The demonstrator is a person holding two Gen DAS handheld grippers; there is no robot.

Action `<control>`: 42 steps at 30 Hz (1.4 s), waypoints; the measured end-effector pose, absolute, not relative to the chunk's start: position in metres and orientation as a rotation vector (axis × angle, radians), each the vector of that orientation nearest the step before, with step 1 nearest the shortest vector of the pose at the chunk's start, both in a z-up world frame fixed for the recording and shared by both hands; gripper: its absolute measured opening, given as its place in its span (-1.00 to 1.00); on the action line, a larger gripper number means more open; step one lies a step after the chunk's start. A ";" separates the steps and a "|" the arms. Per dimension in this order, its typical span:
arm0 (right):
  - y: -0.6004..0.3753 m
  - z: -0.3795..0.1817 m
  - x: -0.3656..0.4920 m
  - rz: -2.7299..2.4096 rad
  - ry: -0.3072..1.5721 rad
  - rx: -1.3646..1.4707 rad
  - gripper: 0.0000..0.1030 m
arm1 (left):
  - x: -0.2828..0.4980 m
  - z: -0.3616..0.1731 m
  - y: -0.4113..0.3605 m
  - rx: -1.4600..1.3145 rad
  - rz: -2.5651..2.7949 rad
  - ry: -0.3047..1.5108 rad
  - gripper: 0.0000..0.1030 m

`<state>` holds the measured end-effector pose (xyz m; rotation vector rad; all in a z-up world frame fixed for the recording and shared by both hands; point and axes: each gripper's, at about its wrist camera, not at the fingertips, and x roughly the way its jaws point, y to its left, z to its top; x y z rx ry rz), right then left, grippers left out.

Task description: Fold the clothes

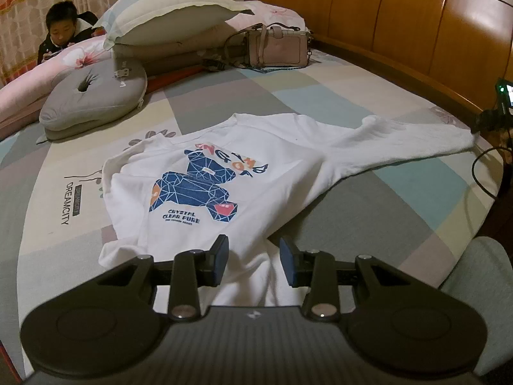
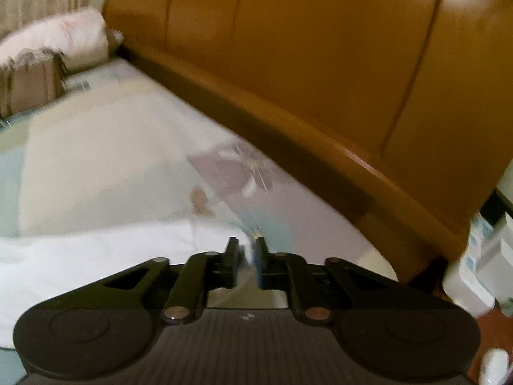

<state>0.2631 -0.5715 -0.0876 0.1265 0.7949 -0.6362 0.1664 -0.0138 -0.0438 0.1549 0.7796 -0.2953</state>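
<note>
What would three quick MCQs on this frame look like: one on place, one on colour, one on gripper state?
1. Where does the handbag sit?
A. on the shirt
B. on the bed near the headboard, beyond the shirt
C. on the grey cushion

2. What colour is the sweatshirt apart from its print?
A. white
B. grey
C. pink

3. How does the left gripper stand?
A. shut on the hem
B. shut on a sleeve
C. open over the near edge of the shirt

Answers:
1 B: the left wrist view shows the bag on the bed by the wooden headboard, clear of the shirt and of the grey cushion.
2 A: the fabric is white around a blue bear print.
3 C: a wide gap shows between the two fingers, with no cloth clamped.
</note>
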 end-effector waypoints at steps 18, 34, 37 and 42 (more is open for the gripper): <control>-0.351 -0.062 0.394 0.340 0.788 0.060 -0.26 | 0.171 -0.044 -0.023 0.158 -0.444 0.814 -0.09; -0.261 -0.112 0.461 0.420 0.847 -0.211 -0.95 | 0.195 -0.052 -0.006 0.100 -0.491 0.804 -0.07; -0.262 -0.105 0.481 0.344 0.816 -0.198 -0.95 | 0.197 -0.052 -0.004 0.083 -0.499 0.802 -0.07; -0.255 -0.114 0.515 0.193 0.825 -0.196 -0.96 | 0.198 -0.052 0.000 0.072 -0.494 0.798 -0.07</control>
